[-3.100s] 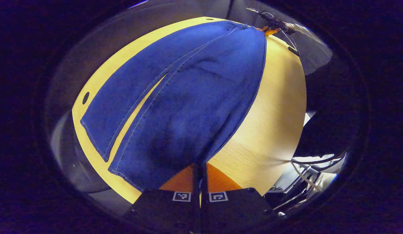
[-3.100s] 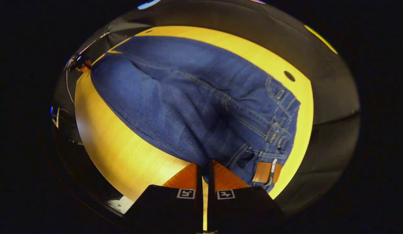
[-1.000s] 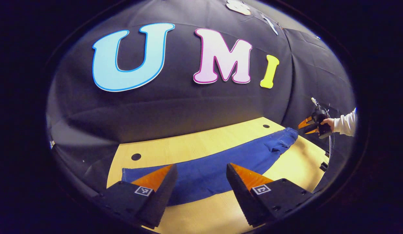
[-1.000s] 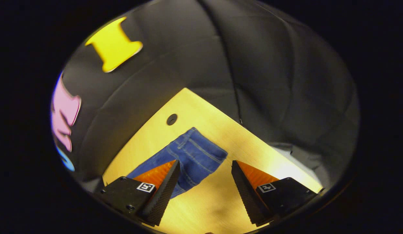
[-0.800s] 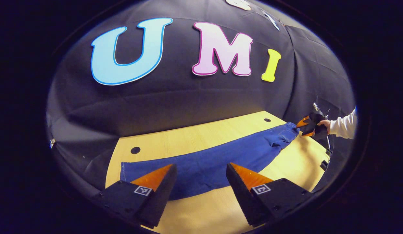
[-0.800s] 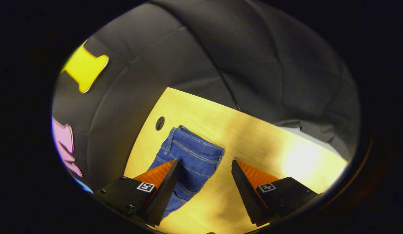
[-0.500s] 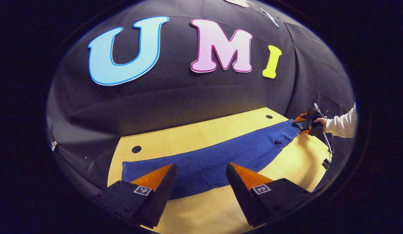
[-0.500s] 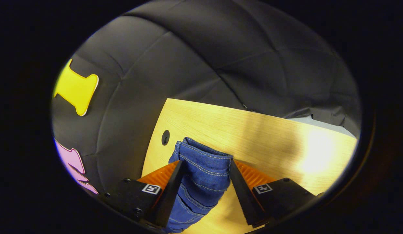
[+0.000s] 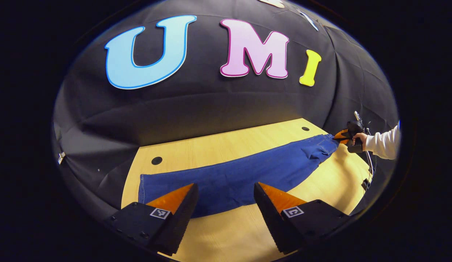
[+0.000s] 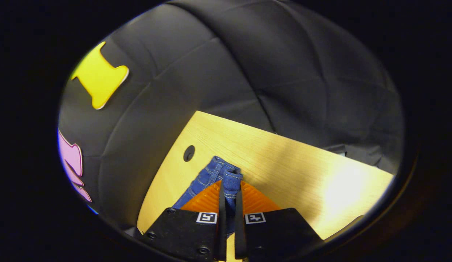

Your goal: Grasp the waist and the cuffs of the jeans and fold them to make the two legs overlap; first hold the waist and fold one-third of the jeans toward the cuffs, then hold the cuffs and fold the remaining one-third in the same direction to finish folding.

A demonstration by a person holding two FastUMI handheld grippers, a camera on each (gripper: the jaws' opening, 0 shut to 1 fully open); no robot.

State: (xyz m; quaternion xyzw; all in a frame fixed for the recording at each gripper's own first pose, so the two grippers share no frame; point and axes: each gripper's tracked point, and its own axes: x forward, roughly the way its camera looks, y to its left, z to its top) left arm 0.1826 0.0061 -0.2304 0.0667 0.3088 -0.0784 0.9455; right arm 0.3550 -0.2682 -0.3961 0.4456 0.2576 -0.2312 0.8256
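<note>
Half a second ago your right gripper (image 10: 227,189) straddled the waist with its fingers apart — now they are pressed onto the bunched waistband of the jeans (image 10: 220,174). Your left gripper (image 9: 223,191) stays spread above the cuff end, touching nothing. The jeans (image 9: 233,174) lie stretched across the wooden table (image 9: 229,143) from 8 o'clock to 3 o'clock, where a hand (image 9: 358,138) in a white sleeve (image 9: 382,143) holds the far gripper. A cable hole (image 10: 188,153) sits just beside the waist at 10 o'clock.
</note>
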